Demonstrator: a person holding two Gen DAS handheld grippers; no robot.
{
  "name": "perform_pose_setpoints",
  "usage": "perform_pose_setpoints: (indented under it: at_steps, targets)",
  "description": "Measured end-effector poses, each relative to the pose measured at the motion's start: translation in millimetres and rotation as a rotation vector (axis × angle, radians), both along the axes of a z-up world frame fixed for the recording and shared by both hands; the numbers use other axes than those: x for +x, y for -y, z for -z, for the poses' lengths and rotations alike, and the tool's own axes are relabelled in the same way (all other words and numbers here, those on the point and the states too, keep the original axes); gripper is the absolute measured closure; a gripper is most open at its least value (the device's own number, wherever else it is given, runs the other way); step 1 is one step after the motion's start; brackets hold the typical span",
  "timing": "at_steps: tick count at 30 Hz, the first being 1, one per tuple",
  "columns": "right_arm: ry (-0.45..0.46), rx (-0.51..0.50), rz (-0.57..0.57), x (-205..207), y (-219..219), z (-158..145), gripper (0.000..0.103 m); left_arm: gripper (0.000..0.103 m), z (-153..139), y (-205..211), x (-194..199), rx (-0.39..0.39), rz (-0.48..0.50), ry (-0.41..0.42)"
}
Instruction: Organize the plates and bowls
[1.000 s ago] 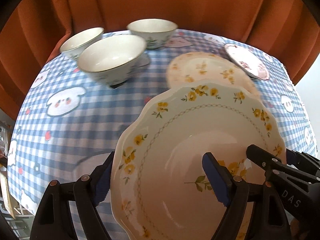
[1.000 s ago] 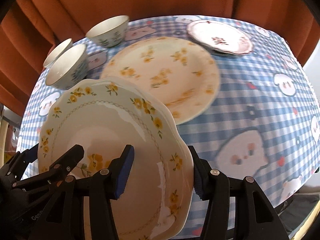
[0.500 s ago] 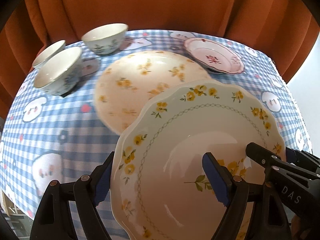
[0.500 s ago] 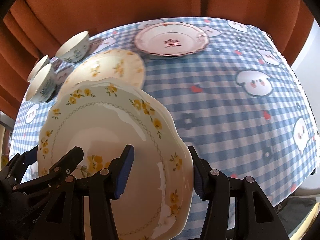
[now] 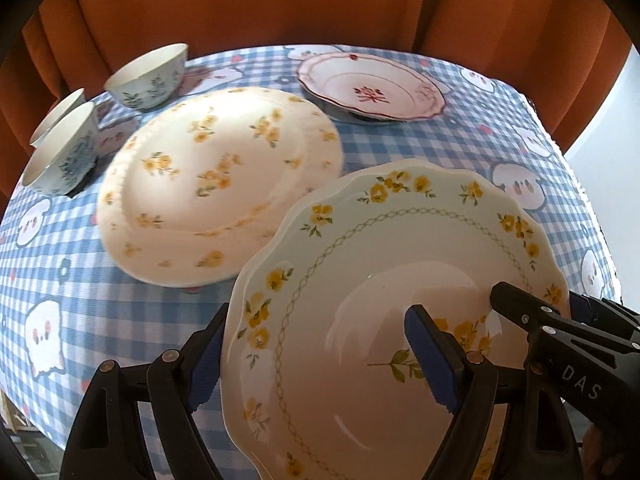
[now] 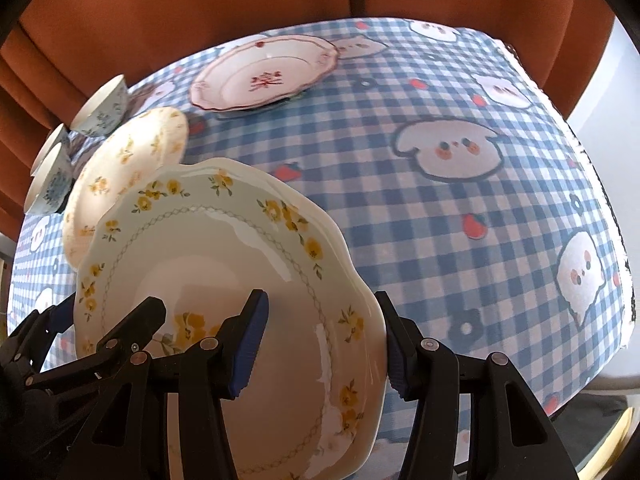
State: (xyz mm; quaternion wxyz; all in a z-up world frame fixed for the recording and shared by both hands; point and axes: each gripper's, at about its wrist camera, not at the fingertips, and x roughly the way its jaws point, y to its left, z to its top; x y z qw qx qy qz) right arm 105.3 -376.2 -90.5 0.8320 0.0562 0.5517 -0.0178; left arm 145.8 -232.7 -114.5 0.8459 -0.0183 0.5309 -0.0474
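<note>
Both grippers hold one scalloped plate with yellow flowers above the table, one on each rim. My left gripper is shut on its left rim; the right gripper's fingers show at its right edge. In the right wrist view my right gripper is shut on the plate. A cream plate with yellow flowers lies on the table to the left, also visible in the right wrist view. A pink plate lies at the back, seen again in the right wrist view.
Three white bowls with blue flowers stand at the back left. A blue checked tablecloth covers the table. An orange curtain hangs behind. The table's right edge drops off.
Both grippers have carried the yellow-flowered plate to the right; the bowls and cream plate have shifted left in view and the pink plate has come closer.
</note>
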Motion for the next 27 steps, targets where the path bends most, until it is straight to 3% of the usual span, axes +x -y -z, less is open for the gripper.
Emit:
perform_pose_setpoints:
  at_steps: [11,27]
  targets:
    - [-0.063,0.012,0.037,5,28,25,0.046,0.019,17,26,11,0.047,0.027,-0.038]
    - [-0.048,0.016,0.056,16,31,25,0.046,0.019,16,26,24,0.046,0.060,-0.039]
